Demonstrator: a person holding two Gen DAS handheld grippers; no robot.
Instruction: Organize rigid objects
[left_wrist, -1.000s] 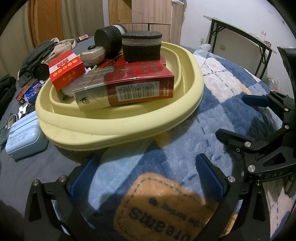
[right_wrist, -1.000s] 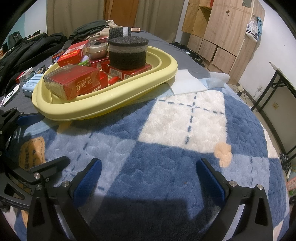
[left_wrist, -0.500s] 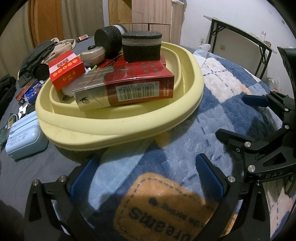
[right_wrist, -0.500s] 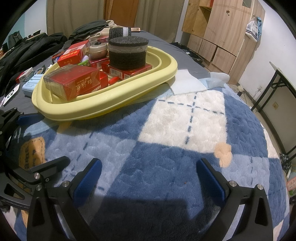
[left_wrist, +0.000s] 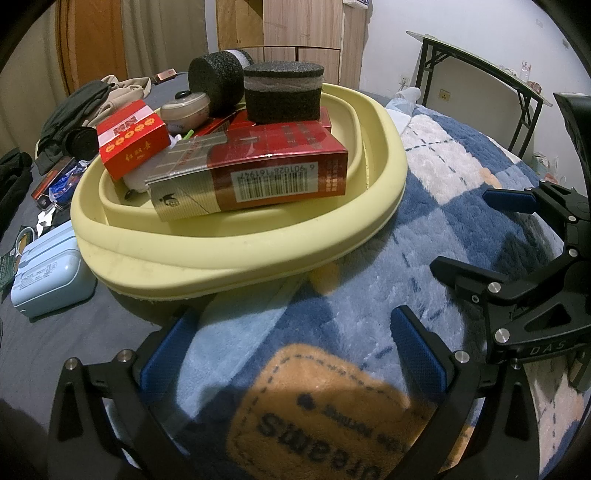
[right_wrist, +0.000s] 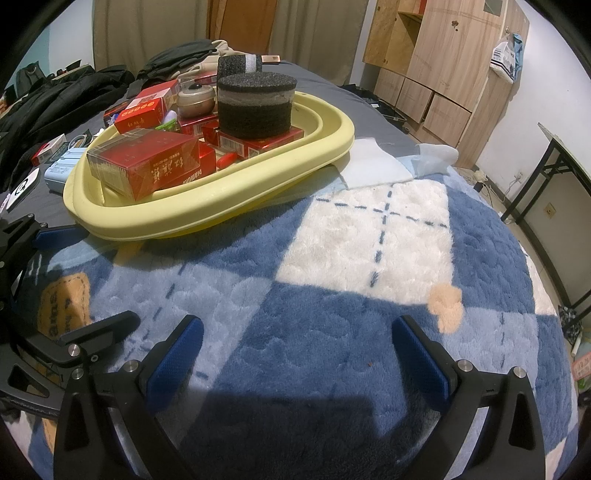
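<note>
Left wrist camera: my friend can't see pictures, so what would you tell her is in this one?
A pale yellow plastic basin sits on a blue-and-white plush blanket, piled with red cardboard boxes and two black foam cylinders. The open left gripper is empty in front of it, and the right gripper shows at the right edge.

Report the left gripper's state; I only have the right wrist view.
Observer: The left gripper is open with nothing between its fingers. It is over the blanket's orange patch.
Operator: Describe the near red box's face that I can't see.
Observer: The red box has a barcode on the side facing the left gripper.
</note>
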